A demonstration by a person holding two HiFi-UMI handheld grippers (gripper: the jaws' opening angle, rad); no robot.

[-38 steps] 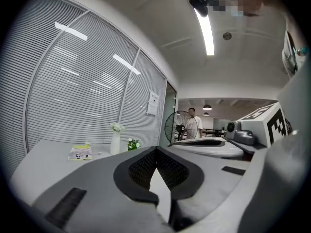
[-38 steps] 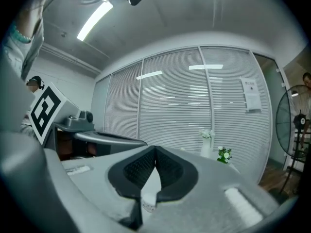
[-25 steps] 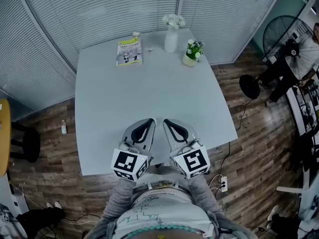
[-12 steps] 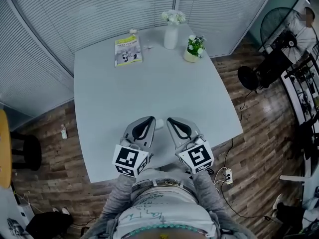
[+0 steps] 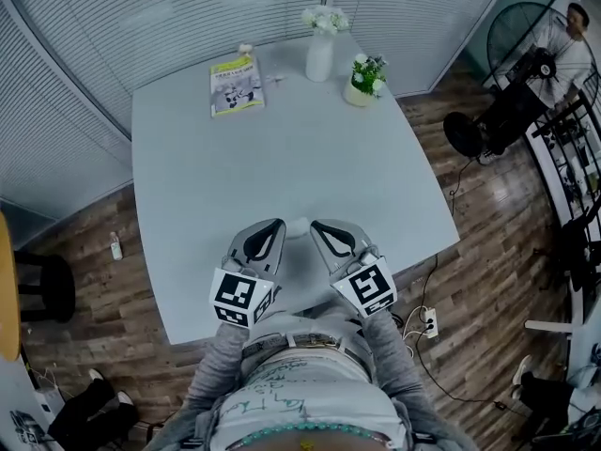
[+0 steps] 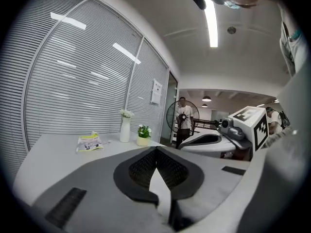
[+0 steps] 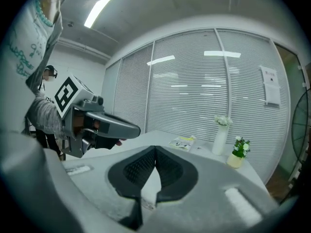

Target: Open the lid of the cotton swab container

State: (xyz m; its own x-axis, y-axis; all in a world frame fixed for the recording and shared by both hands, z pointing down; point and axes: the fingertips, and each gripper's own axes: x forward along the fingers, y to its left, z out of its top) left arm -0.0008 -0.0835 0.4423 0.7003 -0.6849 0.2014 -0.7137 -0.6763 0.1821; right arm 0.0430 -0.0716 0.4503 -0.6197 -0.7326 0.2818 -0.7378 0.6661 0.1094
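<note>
Both grippers hover side by side over the near edge of the white table (image 5: 282, 148), and both are shut with nothing in them. My left gripper (image 5: 274, 225) (image 6: 156, 149) points toward the far side. My right gripper (image 5: 319, 225) (image 7: 155, 149) is just to its right. Between their tips a small pale round thing (image 5: 297, 225) lies on the table; I cannot tell what it is. A small white container (image 5: 246, 50) stands at the far corner of a booklet (image 5: 235, 85). In the right gripper view the left gripper (image 7: 135, 129) reaches in from the left.
A white vase of flowers (image 5: 319, 50) and a small potted plant (image 5: 364, 78) stand at the table's far right. Blinds line the walls behind. A floor fan (image 5: 512, 40) and a person (image 5: 563, 50) are to the right. A power strip (image 5: 430, 325) lies on the wooden floor.
Both grippers have sunk a little toward the table near its front edge, staying shut. The pale round thing between their tips has come into sight.
</note>
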